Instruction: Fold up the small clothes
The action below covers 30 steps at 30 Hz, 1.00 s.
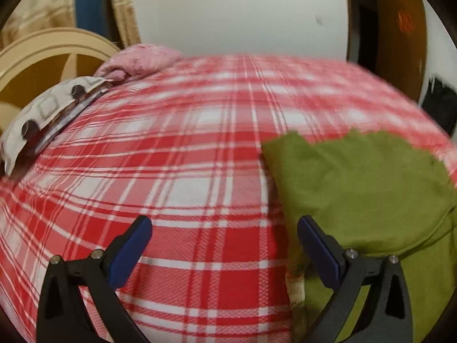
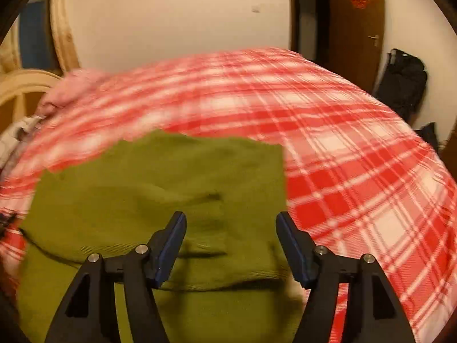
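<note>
Looking down along my right hand-held gripper [image 2: 231,245], I see the olive-green knitted garment [image 2: 160,188] lying flat on the red-and-white plaid bed cover [image 2: 357,171], directly ahead at twelve o'clock and running under the fingers. Its jaws stand apart with nothing between the blue pads, which hang above the cloth and press on nothing. The garment looks already doubled: a ribbed folded edge crosses from nine to three o'clock just ahead of the fingertips, so its long axis lies across my view. Its right side edge runs away toward one o'clock, close to the right finger; the ragged far edge sits at twelve.

From my left hand-held gripper [image 1: 224,253], jaws also wide apart and empty, the same garment lies off at two to three o'clock, with its near left edge passing just beside the right-hand finger; plain bed cover fills the space between the fingers.

I judge the right hand nearer to the body of the cloth, the left nearer to its left edge. Open bed cover stretches from ten to one o'clock, giving room to fold. A pink crumpled cloth [image 1: 142,60] and a white patterned cloth [image 1: 42,114] lie well apart at ten o'clock.
</note>
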Motion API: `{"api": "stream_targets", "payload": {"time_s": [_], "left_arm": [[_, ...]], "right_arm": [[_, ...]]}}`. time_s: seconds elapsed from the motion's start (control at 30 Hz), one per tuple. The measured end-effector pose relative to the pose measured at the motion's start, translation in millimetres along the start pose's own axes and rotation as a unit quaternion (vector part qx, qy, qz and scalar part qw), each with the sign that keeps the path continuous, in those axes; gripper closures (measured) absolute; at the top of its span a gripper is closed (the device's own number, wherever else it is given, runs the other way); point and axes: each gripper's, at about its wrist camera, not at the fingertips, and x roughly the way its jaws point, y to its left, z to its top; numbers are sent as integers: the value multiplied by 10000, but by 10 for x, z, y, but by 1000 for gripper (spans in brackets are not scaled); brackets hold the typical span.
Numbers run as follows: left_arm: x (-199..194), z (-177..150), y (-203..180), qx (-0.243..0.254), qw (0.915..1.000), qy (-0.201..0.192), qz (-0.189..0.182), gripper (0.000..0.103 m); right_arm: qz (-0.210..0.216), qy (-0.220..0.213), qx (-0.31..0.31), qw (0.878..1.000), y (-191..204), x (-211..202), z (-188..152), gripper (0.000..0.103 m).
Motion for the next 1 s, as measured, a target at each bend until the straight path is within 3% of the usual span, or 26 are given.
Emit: {"api": "stream_targets", "payload": {"time_s": [0.13,0.17,0.2,0.23,0.33,0.57,0.63,0.7,0.77,0.93,1.0], "left_arm": [[103,-125,-88,222,9994,226,106,0],[77,-138,-87,209,9995,194,116,0],[53,-157,-103,221,9995,182,140,0],[42,-185,-114,271,9993,193,147,0],[25,-230,-119,318,9993,192,45,0],[-15,-248,-235,548,9980,27,326,0],[-15,-249,-249,592,9975,23,375,0],[-2,-248,-234,572,9978,57,340,0],[13,-240,-206,498,9984,96,265,0],[21,-247,-192,430,9988,120,187,0],[25,-249,-187,411,9990,132,151,0]], "right_arm": [[740,171,-426,9962,390,91,56,38],[806,302,-489,9951,466,163,56,43],[781,408,-514,9948,502,219,47,63],[664,564,-492,9950,509,296,27,75],[556,840,-374,9942,404,411,-91,80],[222,601,-663,9957,418,234,-119,80],[507,432,-667,9955,567,143,-64,78],[764,427,-815,9928,800,116,-47,67],[938,490,-1056,9888,1054,149,-84,65],[665,783,-1297,9862,1326,365,-301,65],[585,634,-1412,9862,1327,340,-355,65]]}}
